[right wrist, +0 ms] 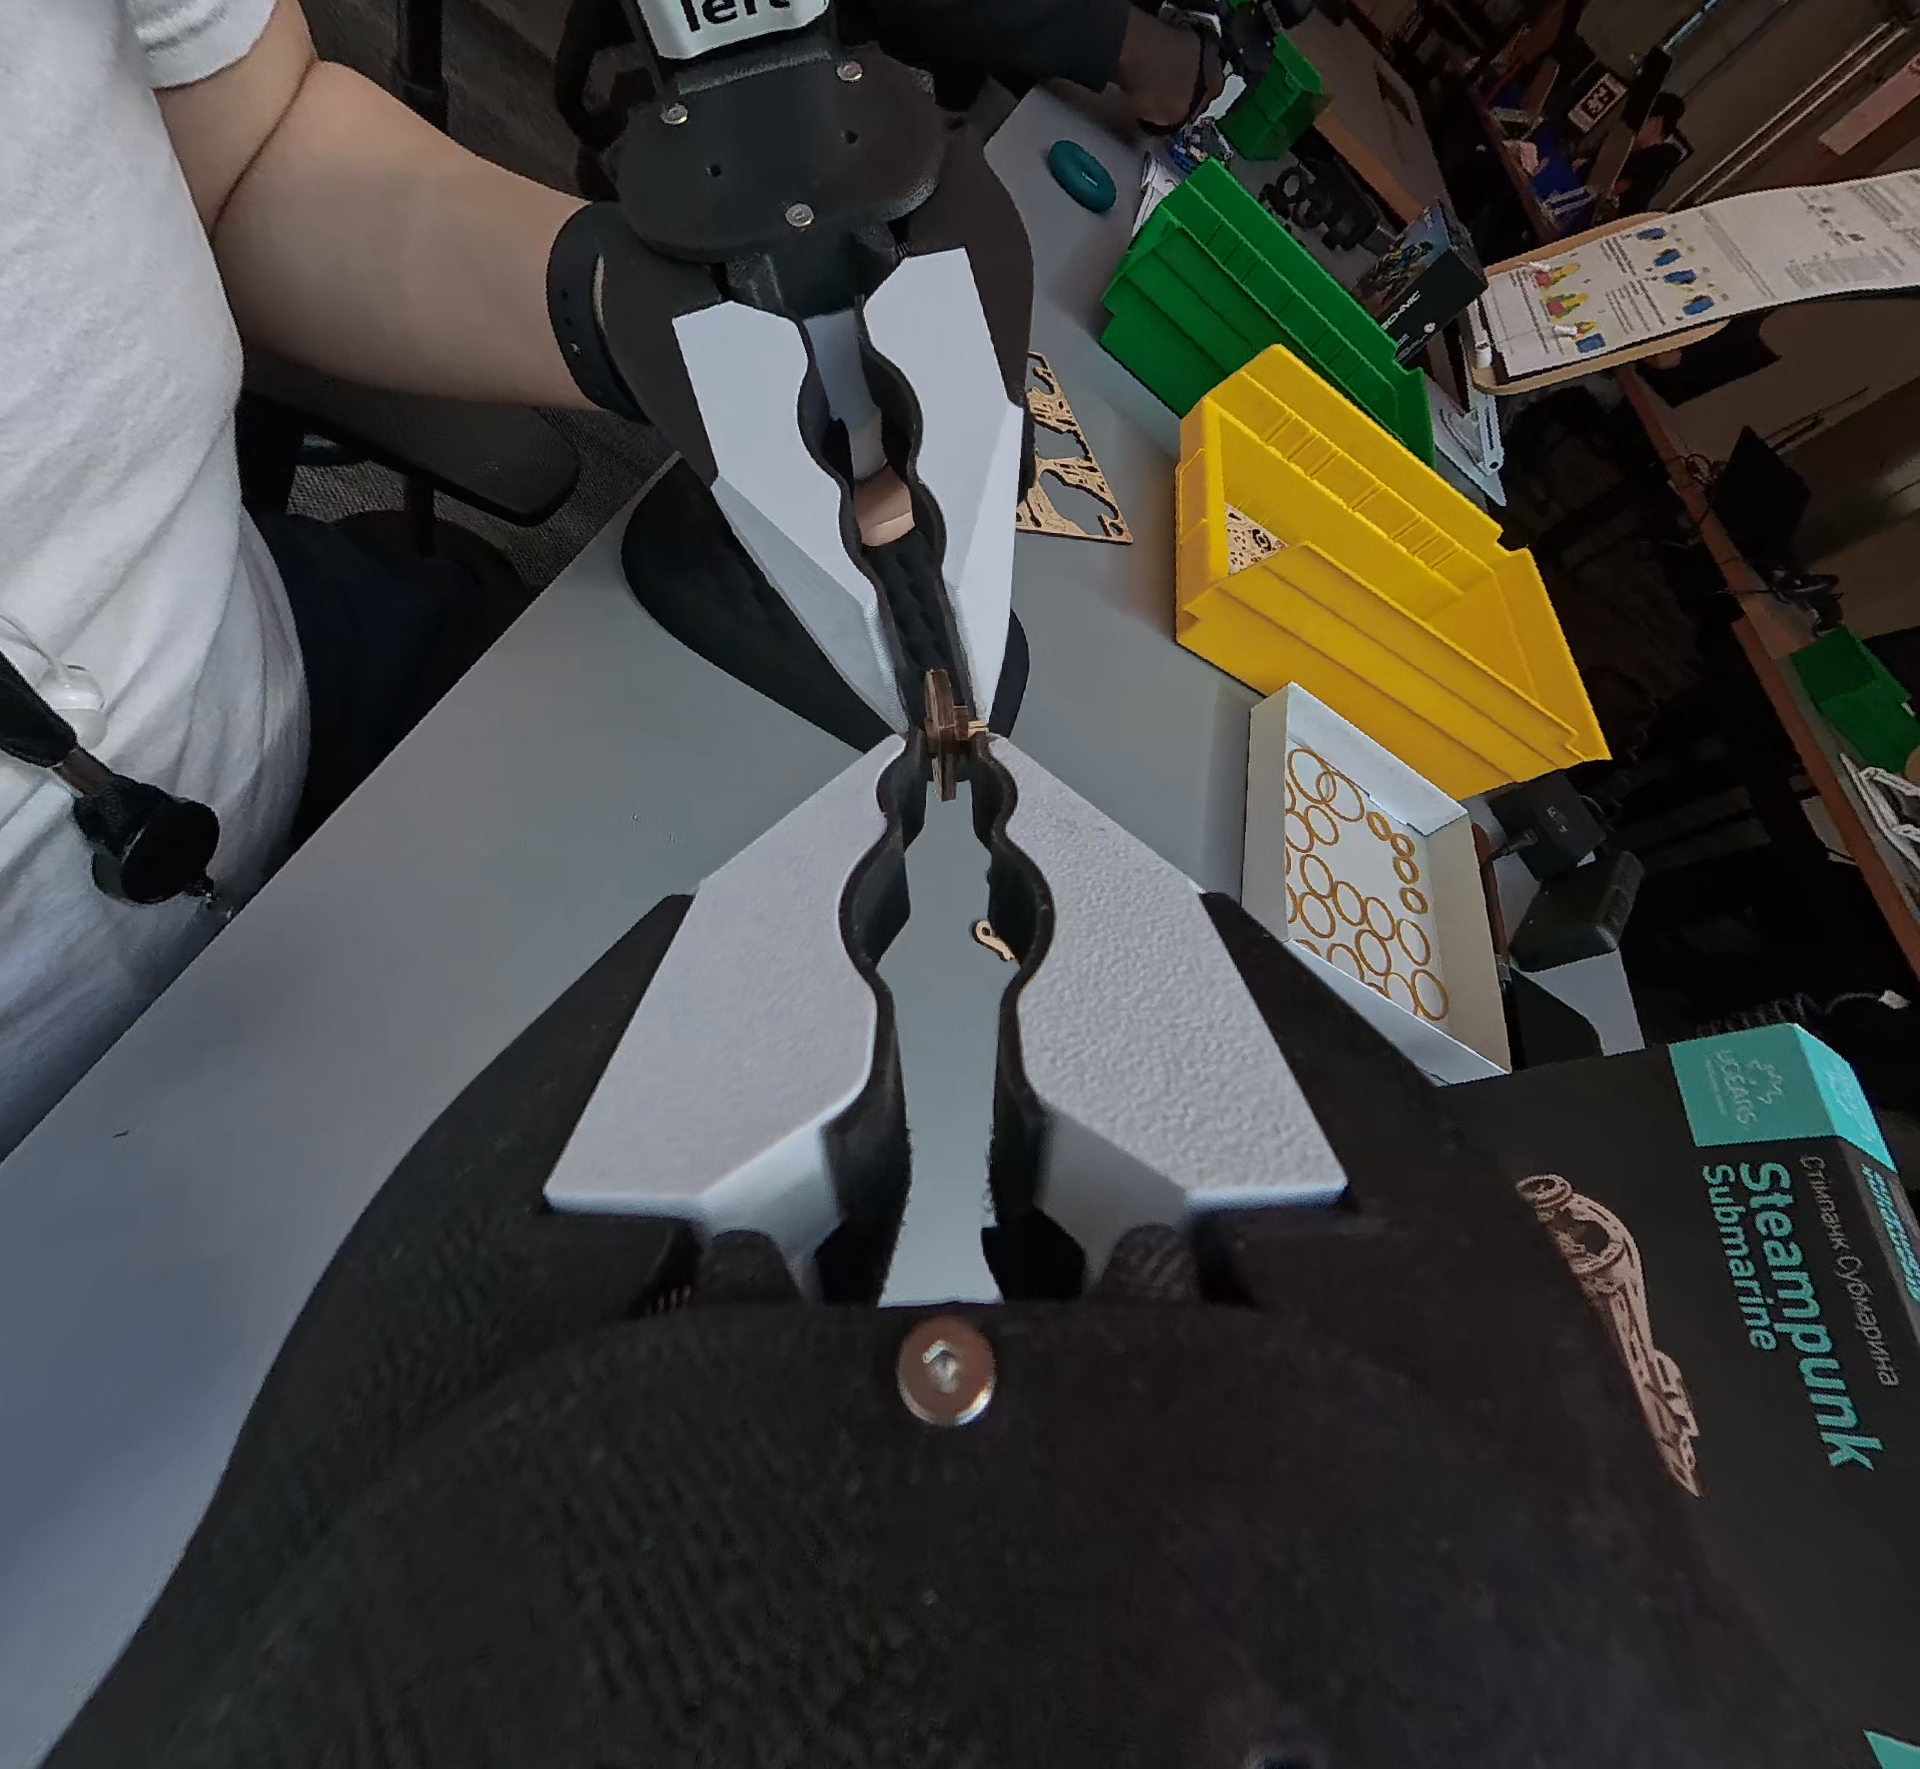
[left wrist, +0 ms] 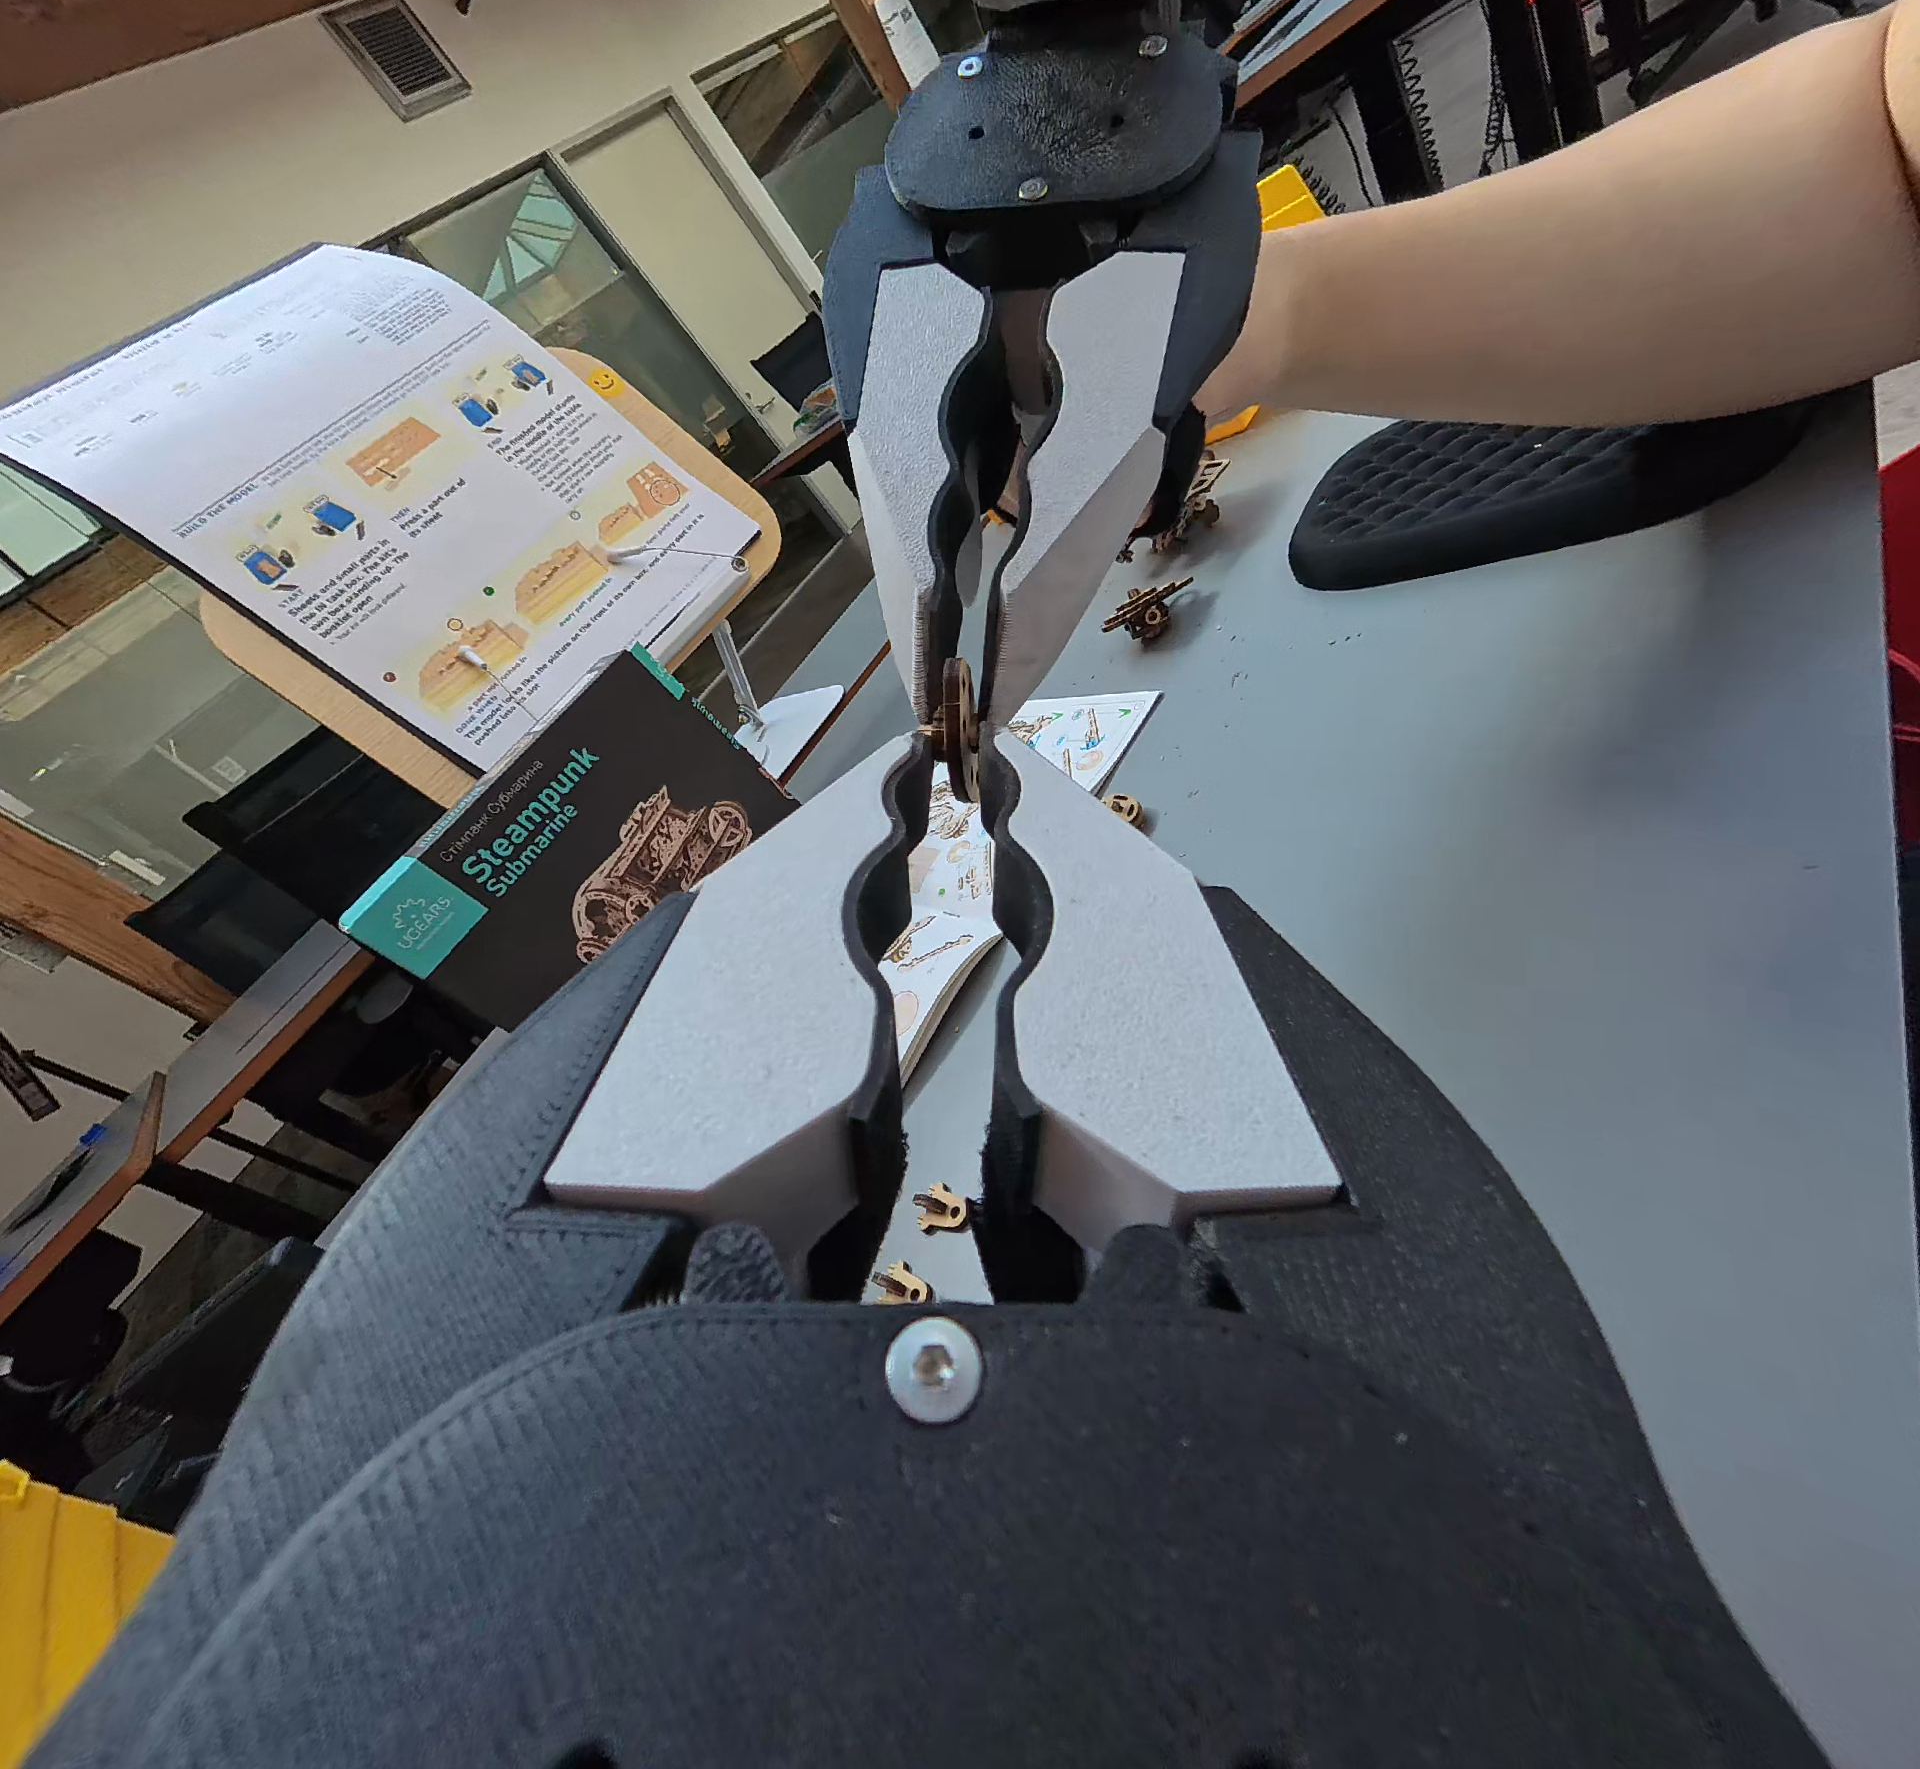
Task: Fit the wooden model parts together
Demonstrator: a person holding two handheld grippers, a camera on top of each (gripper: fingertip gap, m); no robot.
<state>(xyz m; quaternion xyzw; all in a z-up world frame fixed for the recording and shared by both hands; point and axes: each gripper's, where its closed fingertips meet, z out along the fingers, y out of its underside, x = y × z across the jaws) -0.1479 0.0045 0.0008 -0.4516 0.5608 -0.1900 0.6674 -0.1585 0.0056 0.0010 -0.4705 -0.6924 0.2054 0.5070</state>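
My two grippers meet tip to tip above the grey table (left wrist: 1455, 836). Between the tips is a small round wooden part (left wrist: 960, 727) with a short peg through it; it also shows in the right wrist view (right wrist: 943, 737). My left gripper (left wrist: 951, 755) is shut on its lower edge from below. My right gripper (left wrist: 961, 680) comes from above and is shut on its upper edge. In the right wrist view my right gripper (right wrist: 943, 772) is at the bottom and my left gripper (right wrist: 940, 696) at the top. I cannot tell whether it is one piece or two pressed together.
The dark kit box (left wrist: 582, 867) and an instruction sheet on a stand (left wrist: 416, 493) are at the left. A booklet (left wrist: 1081, 732), small wooden sub-assemblies (left wrist: 1148, 613) and loose pieces (left wrist: 940, 1210) lie on the table. A yellow bin (right wrist: 1351, 556), green bins (right wrist: 1247, 306) and a white tray of rings (right wrist: 1351, 878) stand at the right. Less than 4 cm separates the two grippers' tips.
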